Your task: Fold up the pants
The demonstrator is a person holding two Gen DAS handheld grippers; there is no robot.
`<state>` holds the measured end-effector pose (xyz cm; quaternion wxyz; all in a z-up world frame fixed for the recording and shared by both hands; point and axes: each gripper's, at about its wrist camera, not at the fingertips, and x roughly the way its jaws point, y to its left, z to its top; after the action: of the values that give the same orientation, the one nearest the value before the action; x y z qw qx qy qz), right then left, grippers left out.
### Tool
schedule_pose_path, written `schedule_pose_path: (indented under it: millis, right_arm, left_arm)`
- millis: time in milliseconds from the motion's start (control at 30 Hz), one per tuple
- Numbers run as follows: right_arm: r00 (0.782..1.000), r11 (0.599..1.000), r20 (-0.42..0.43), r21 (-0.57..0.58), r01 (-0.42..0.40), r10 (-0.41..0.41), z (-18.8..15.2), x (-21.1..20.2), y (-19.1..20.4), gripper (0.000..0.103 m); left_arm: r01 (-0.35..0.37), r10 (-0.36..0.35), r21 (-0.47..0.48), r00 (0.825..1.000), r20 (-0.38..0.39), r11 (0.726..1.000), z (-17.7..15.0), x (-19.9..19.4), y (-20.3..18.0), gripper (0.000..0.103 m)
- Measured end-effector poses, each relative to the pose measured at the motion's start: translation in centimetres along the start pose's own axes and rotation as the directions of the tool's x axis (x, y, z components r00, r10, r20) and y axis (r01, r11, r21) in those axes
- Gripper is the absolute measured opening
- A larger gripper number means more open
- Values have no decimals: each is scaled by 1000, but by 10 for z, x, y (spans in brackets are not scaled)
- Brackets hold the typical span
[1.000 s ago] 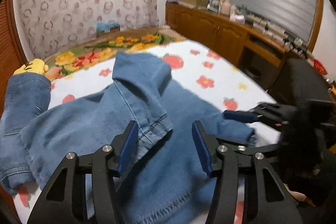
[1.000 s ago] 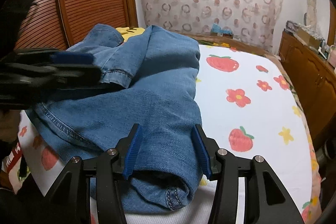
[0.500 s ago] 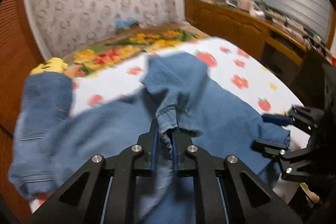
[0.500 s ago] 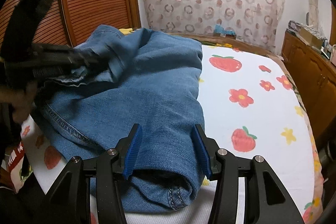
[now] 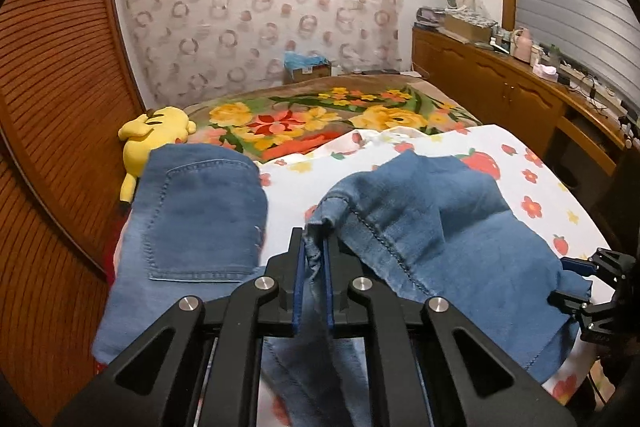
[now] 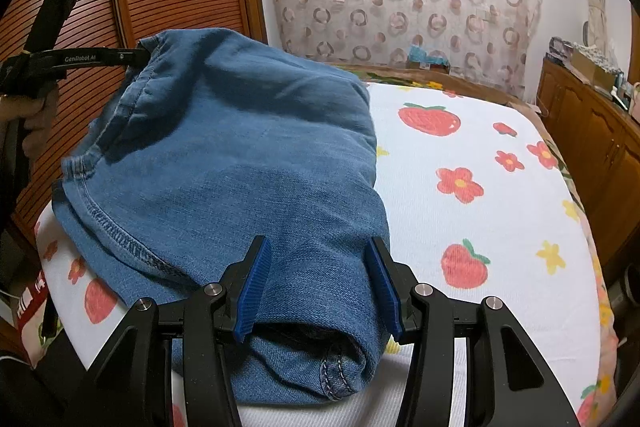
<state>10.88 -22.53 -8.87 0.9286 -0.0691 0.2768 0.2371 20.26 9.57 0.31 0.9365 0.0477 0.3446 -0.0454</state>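
Denim pants (image 5: 440,227) hem pinched in left hand-held gripper (image 5: 313,259); right hand-held gripper (image 6: 318,291) half-open astride them.

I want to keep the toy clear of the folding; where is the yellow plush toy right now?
In the left wrist view the yellow plush toy lies at the far left of the bed, against the wooden slatted wall, just behind the jeans.

Blue denim pants (image 6: 240,163) lie bunched on the bed, one stitched hem edge lifted above the rest.
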Motion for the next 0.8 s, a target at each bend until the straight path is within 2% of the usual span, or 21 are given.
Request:
schedule_pose_path:
  millis: [133,200,333,433,633,800]
  right_arm:
    - [1000,1000,0,1,0,0,0,1,0,51]
    - [1000,1000,0,2,0,0,-1,0,0,51]
    - [1000,1000,0,2,0,0,0,0,0,51]
    - [1000,1000,0,2,0,0,0,0,-1,51]
    - [1000,1000,-1,2,0,0,0,0,-1,51]
    - [1000,1000,-1,3,0,0,0,0,-2,51]
  left_arm:
    - [-2,1,-14,1000,-13,1000,-4,4,9,9]
    - [1,-1,-19,1000,-31,1000,-8,7,10,13]
    - [-7,6,-26,999,-51,1000,-17,8,11,28]
    - [-15,14,-31,999,-41,999,-24,4,10,45]
    - [22,-23,-66,1000,-6,998,-41,-13,3,48]
    - [72,-74,-48,996,-47,996,-60,-12,-15,48]
